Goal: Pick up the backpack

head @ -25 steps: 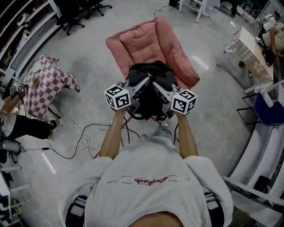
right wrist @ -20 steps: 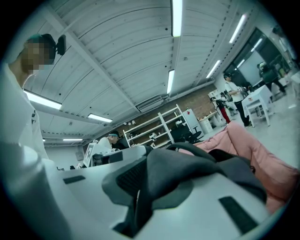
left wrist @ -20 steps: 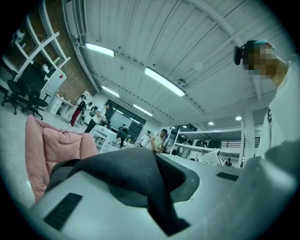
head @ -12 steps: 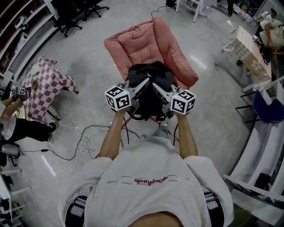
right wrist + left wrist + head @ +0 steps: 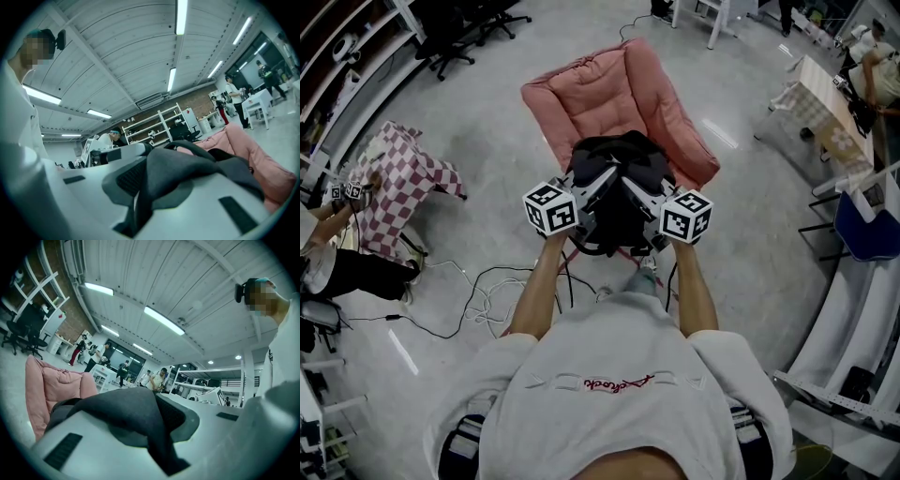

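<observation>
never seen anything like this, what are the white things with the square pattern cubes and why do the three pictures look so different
There is no robot here. A person holds a pair of hand-held tongs in each hand: the left tongs and the right tongs. The cubes with square markers are part of them.

The top-down picture comes from a camera on the person's head, so their shirt and arms fill the lower part. The other two pictures come from wide-angle cameras riding on each pair of tongs and looking along the jaws, which is why the ceiling looks curved.

In front of the person stands a pink chair with a backpack at its front edge. Cables lie on the floor.

Both tongs are shut on the backpack: each close view shows its dark fabric pinched between the white jaws.
</observation>
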The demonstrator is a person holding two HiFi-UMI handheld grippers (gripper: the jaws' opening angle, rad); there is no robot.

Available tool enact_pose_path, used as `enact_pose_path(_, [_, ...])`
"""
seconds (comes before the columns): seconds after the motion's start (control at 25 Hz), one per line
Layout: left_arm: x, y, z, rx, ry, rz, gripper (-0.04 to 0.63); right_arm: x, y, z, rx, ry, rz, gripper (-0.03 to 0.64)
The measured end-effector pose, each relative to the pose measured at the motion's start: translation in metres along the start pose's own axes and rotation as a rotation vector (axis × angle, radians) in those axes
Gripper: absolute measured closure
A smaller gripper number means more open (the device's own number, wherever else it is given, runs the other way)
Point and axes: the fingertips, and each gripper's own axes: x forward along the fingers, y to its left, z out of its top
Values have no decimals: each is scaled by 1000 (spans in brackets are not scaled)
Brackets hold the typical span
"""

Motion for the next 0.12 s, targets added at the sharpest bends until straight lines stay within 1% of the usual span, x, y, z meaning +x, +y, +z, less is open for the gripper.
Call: enact_pose_path(0.12, [0, 0, 0, 4, 2, 1, 546, 0, 1, 0, -5, 1, 1, 568])
